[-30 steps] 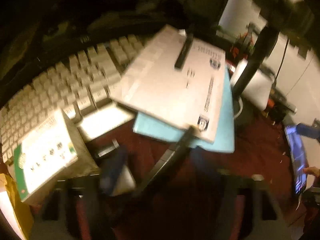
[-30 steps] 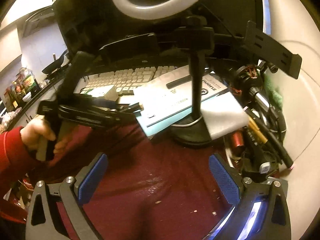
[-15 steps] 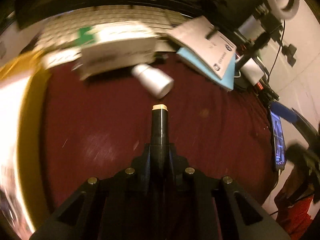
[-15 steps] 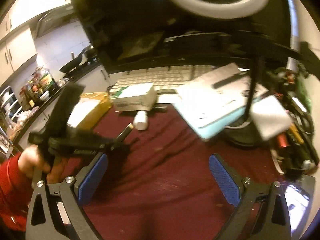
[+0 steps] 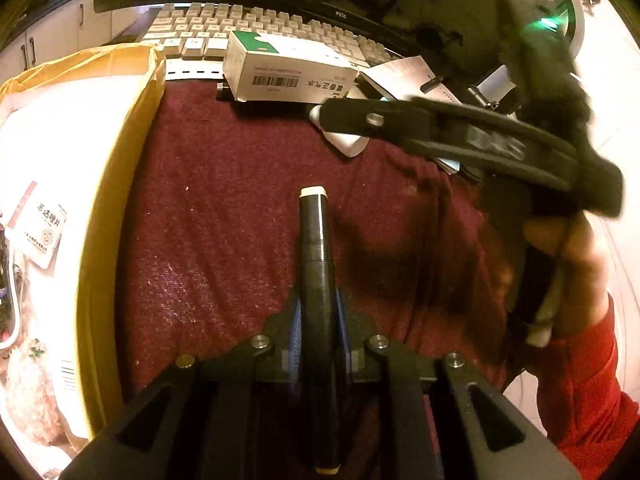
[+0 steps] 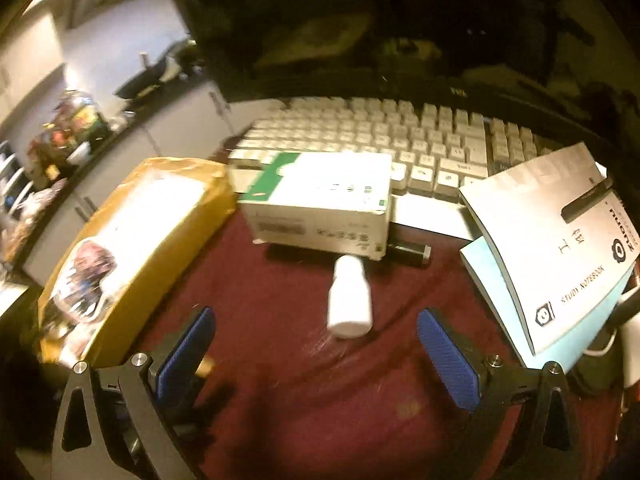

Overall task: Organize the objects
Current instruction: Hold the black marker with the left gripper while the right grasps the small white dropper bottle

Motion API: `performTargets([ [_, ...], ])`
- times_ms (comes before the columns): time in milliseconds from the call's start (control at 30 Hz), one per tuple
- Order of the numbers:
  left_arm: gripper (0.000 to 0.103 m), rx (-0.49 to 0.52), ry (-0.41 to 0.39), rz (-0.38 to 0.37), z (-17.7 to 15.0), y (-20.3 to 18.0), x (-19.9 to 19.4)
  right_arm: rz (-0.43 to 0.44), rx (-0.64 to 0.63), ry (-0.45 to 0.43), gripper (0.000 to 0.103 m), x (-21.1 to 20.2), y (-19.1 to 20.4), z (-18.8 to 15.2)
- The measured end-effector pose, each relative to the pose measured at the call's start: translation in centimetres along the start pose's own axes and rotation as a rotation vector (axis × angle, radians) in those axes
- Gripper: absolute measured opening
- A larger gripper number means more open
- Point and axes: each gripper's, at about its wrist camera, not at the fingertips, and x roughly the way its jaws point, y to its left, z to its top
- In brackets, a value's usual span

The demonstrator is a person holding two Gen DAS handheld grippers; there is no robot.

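The left gripper (image 5: 317, 320) is now seen with its jaws clamped on a dark pen-like stick (image 5: 314, 256), whose pale tip points out over the maroon cloth of the counter (image 5: 224, 208); a second ago the jaws were still apart and the stick lay loose near the notebook, so the pick-up has just been completed. The view has also swung away from the notebook towards the open yellow-lined box (image 5: 120, 184) at the left, which already holds packets and is judged to be the likely place for the stick. The right gripper (image 6: 316, 356) has been brought across from the lamp-stand side, and its blue-padded jaws stand wide apart with nothing between them, lined up on the small white bottle (image 6: 350, 300) that lies on its side on the cloth, just in front of the green-and-white carton (image 6: 320, 204). The bottle is not yet touched. A short dark cylinder (image 6: 408, 250) is seen poking out from beside the carton, and the grey notebook (image 6: 552, 240) rests on a light blue one beside the keyboard (image 6: 400, 136). One object is thus in hand and a second is judged to be next.
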Motion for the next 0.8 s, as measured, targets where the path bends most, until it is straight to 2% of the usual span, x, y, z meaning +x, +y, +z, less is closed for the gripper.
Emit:
performTargets([
  [100, 0.015, -0.018, 0.002, -0.02, 0.0, 0.5, 0.0, -0.026, -0.003, 0.014, 0.094, 0.9, -0.3, 0.5],
  [133, 0.016, -0.022, 0.005, -0.023, 0.1, 0.6, 0.0, -0.035, -0.003, 0.024, 0.083, 1.2, -0.3, 0.6],
  [200, 0.016, -0.028, 0.009, -0.017, 0.2, 0.6, 0.0, -0.051, 0.003, 0.05, 0.071, 1.9, -0.4, 0.6],
  [433, 0.017, -0.022, 0.019, 0.024, 0.3, 0.5, -0.3, -0.04, 0.032, 0.044, 0.068, 2.1, -1.2, 0.6],
  [633, 0.017, 0.02, 0.026, 0.067, 0.4, -0.3, -0.2, -0.05, -0.011, 0.071, 0.068, 2.6, -0.2, 0.7],
  [700, 0.017, 0.021, 0.029, 0.078, 0.3, -0.4, -0.2, -0.073, -0.02, 0.094, 0.062, 3.2, -0.1, 0.4],
  [733, 0.018, 0.024, 0.028, 0.084, 0.3, -0.4, -0.2, -0.094, -0.033, 0.081, 0.056, 3.1, 0.1, 0.3],
  [800, 0.018, 0.024, 0.026, 0.093, 0.3, -0.5, -0.2, -0.146, -0.055, 0.083, 0.036, 3.3, 0.4, 0.1],
])
